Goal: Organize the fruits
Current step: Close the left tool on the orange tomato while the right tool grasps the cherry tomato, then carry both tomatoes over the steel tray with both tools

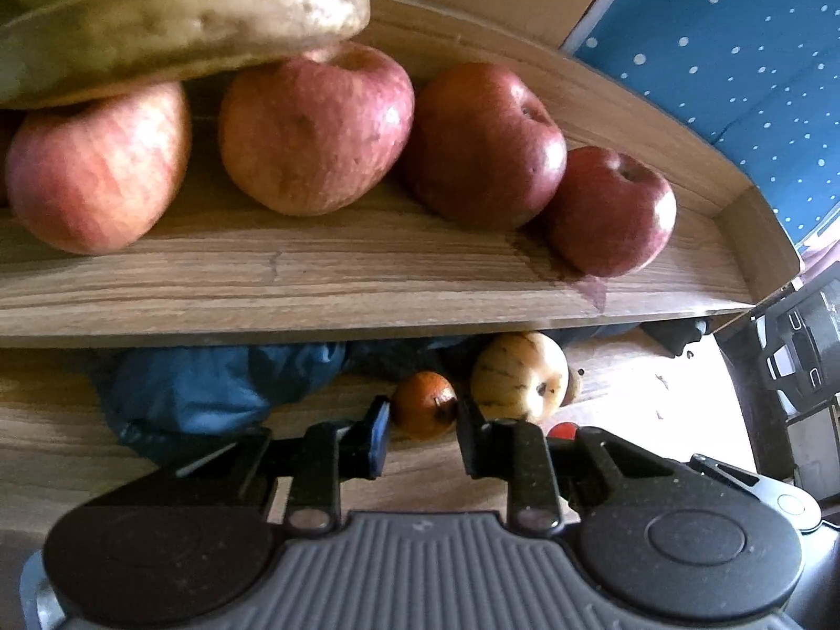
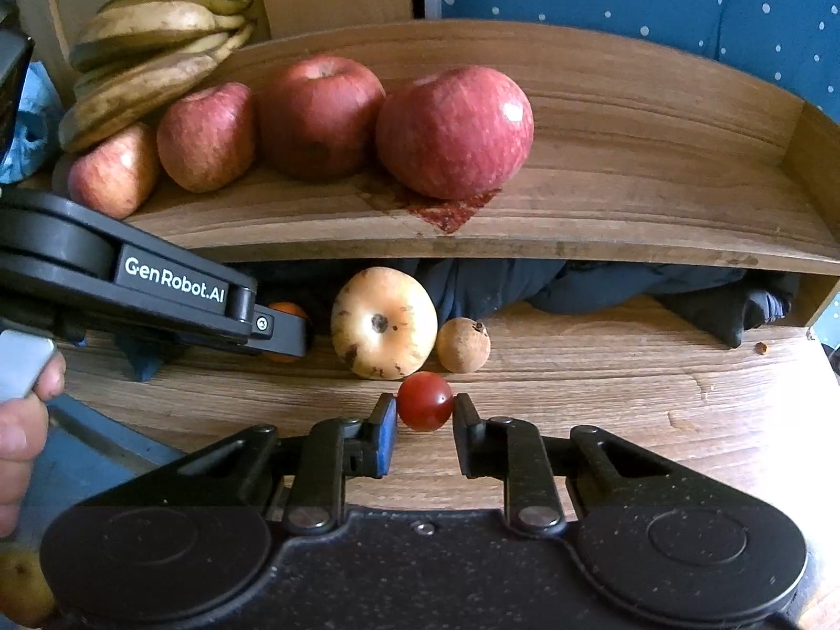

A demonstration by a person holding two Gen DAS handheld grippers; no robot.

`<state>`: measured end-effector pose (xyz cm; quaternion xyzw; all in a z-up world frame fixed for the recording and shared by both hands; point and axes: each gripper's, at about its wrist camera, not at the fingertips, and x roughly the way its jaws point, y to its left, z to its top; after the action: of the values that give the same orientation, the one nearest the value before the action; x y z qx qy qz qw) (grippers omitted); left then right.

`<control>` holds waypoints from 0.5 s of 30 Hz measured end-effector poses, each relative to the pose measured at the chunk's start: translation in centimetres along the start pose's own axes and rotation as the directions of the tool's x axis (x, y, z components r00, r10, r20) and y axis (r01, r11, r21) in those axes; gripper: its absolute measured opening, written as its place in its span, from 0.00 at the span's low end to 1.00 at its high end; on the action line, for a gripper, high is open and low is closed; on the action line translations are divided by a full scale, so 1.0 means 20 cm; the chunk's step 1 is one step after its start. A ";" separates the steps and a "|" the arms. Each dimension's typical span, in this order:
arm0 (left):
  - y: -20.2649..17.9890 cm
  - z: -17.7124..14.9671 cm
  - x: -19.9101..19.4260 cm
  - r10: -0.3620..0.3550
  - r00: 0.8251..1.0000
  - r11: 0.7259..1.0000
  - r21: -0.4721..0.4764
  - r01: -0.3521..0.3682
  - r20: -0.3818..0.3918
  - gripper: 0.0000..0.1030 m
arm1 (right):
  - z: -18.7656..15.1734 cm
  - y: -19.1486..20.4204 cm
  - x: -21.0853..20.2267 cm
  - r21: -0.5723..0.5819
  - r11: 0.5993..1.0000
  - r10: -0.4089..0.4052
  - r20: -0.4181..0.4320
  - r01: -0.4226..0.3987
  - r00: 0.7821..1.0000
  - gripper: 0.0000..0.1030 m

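While both grippers are closed on small fruit on the lower board, the sorting stands partly done. Item one: a cherry tomato (image 2: 424, 401), red, on the lower board (image 2: 604, 409), pinched between the pads of the right gripper (image 2: 424, 409). Item two: a small orange fruit (image 1: 425, 404), likely a tangerine, just left of the pale fruit, held between the tips of the left gripper (image 1: 424, 412), whose jaws are drawn in against it. Item three: a pale yellow, brown-speckled round fruit (image 2: 384, 323), loose on the lower board, just behind the tomato. Item four: a small brown fruit (image 2: 463, 345), touching the pale one on its right. Item five: dark blue cloth (image 2: 577, 283), bunched under the shelf (image 2: 656, 168). On the shelf above: four red apples (image 2: 454, 131) in a row, with a bunch of overripe bananas (image 2: 157, 37) resting on the leftmost ones; the right end lies bare. Judged status: apples and bananas placed; four small fruits on the lower board remain, two of them in hand.
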<state>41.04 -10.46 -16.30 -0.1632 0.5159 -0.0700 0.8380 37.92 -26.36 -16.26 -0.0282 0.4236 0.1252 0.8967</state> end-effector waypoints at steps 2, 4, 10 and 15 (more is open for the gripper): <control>-0.01 -0.02 -0.03 0.001 1.000 1.000 0.001 -0.001 0.005 0.28 | 0.00 0.00 -0.03 -0.002 1.000 0.003 0.008 -0.003 1.000 0.24; -0.01 -0.04 -0.06 0.003 1.000 1.000 0.002 -0.003 0.011 0.28 | -0.01 0.01 -0.05 -0.005 1.000 0.006 0.017 -0.006 1.000 0.24; -0.04 -0.12 -0.17 0.005 1.000 1.000 -0.002 -0.005 0.029 0.28 | -0.04 0.04 -0.15 -0.031 0.999 0.023 0.036 -0.022 0.999 0.24; -0.06 -0.16 -0.27 0.008 0.999 1.000 -0.007 -0.008 0.053 0.28 | -0.07 0.06 -0.26 -0.055 0.998 0.036 0.066 -0.033 0.997 0.24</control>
<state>35.69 -10.73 -12.63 -0.1656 0.4943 -0.0606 0.8512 33.36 -26.42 -13.02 -0.0406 0.3901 0.1528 0.9071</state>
